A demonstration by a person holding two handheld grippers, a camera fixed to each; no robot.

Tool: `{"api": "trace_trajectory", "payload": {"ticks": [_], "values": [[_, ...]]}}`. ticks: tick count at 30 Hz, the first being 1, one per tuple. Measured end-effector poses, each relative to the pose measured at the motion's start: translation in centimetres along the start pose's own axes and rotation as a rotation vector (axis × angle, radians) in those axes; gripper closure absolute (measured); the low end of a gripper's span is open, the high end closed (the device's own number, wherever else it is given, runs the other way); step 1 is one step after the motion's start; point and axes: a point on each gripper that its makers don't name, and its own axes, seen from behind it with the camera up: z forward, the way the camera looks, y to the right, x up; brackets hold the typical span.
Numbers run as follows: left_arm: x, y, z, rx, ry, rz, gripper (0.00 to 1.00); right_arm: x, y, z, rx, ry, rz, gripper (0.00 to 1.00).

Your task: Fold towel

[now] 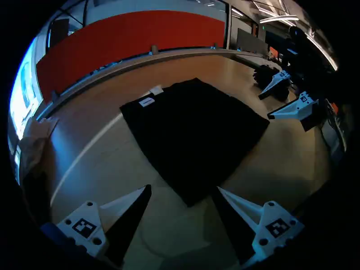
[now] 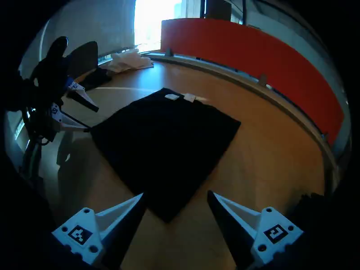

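Towel: we see a black towel spread flat on the wooden table, with a white tag at its far edge.
Left gripper: our left gripper stands wide open and grips nothing; one towel corner points into the gap between its fingers.
Right gripper: our right gripper is likewise spread wide and empty, with another towel corner just ahead of its gap.
Contact: we cannot tell whether either gripper's tips touch the cloth.
Surroundings: a red partition runs behind the table; a pile of white cloth lies near the bright window.
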Motion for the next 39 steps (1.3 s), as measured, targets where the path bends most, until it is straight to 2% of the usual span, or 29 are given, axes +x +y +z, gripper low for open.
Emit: {"api": "trace_trajectory", "payload": {"ticks": [6, 14, 20, 25, 29, 39], "values": [[-0.7, 0.9, 1.0, -0.028, -0.029, 0.02, 0.02, -1.3, 0.1, 0.9, 0.009, -0.032, -0.013, 0.01], [-1.0, 1.4, 1.7, -0.048, -0.046, 0.032, 0.02, -2.7, -0.1, 1.1, 0.029, -0.068, -0.04, 0.01], [-1.2, 1.5, 1.9, -0.045, -0.052, 0.052, 0.03, -3.1, -0.4, 1.4, 0.051, -0.078, -0.042, 0.06], [-1.2, 1.4, 1.9, -0.031, -0.056, 0.048, 0.05, -3.2, -0.8, 1.3, 0.073, -0.078, -0.03, 0.18], [-1.2, 1.2, 2.0, -0.02, -0.062, 0.033, 0.16, -3.2, -1.0, 1.2, 0.08, -0.077, -0.026, 0.26], [-1.2, 1.5, 1.9, -0.022, -0.081, 0.037, 0.34, -3.0, -1.2, 1.2, 0.082, -0.075, -0.02, 0.48]]}}
